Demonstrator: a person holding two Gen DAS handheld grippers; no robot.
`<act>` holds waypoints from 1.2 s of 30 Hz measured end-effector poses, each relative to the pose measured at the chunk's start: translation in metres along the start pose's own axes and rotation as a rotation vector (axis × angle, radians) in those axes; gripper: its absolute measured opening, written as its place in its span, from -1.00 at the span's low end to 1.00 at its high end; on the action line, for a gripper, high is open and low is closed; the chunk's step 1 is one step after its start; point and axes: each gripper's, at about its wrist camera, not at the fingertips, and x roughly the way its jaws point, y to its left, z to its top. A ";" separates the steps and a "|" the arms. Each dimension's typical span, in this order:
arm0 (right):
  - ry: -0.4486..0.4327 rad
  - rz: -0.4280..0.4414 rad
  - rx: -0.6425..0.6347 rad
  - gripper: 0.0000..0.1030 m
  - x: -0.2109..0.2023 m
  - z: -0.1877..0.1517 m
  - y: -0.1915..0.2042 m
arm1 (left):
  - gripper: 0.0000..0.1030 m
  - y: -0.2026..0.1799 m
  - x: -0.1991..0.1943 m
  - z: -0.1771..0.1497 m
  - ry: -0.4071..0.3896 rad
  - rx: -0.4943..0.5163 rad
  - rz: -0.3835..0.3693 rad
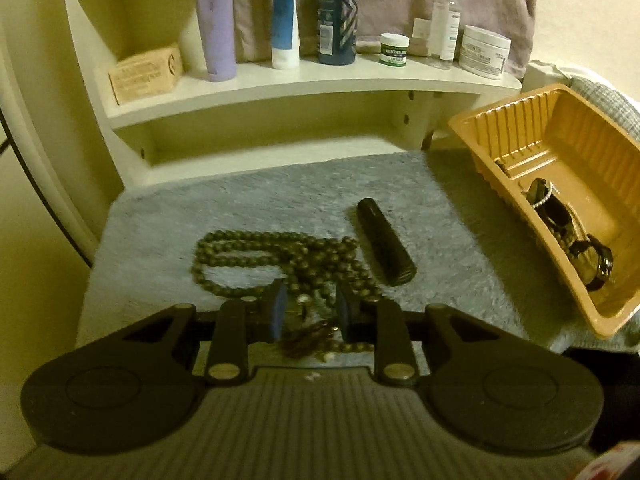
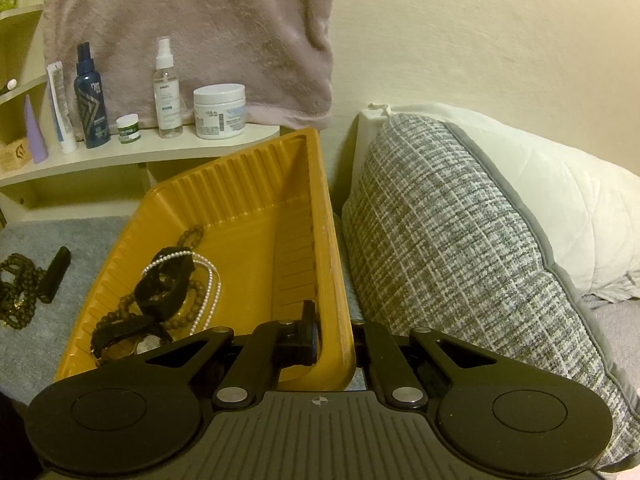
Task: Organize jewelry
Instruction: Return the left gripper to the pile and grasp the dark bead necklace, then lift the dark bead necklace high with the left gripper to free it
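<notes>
Currently the left tool is seen low over the near end of a long strand of dark brown round wooden beads, its blue-padded fingers standing a little apart. The strand's tassel and a few pale beads lie between them, but no pad can be seen pressing on anything, so nothing is judged held. Beyond the tool tips the strand is spread in loose loops on a grey fluffy mat. Just past the loops, to the tool's right, a short black cylindrical tube rests on the same mat, touching or nearly touching the beads.

The right tool is clamped together on the near wall of a mustard-yellow ribbed plastic tray, one finger inside and one outside, and the tray is held tilted. Ahead of that tool, inside the tray, a white pearl strand, a black strap watch and another brown bead string are gathered against the lower side.

Several risks are judged from here. If only the tassel is pinched, the heavy strand may slip free when lifted. The trailing loops may drag the black tube along. If the tray is tipped further, the collected pieces may slide over its low rim. A narrow gap between the pads may also push the beads aside rather than admit them.
</notes>
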 end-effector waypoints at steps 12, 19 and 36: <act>0.000 0.000 -0.001 -0.92 0.000 0.000 0.000 | -0.66 -0.009 0.024 -0.001 0.042 -0.045 0.008; 0.000 0.000 -0.001 -0.92 0.000 0.000 0.000 | -0.79 -0.004 0.028 0.000 0.062 -0.053 -0.011; -0.003 -0.001 -0.001 -0.92 0.000 0.000 0.000 | -0.89 0.030 -0.025 0.046 -0.044 0.069 -0.012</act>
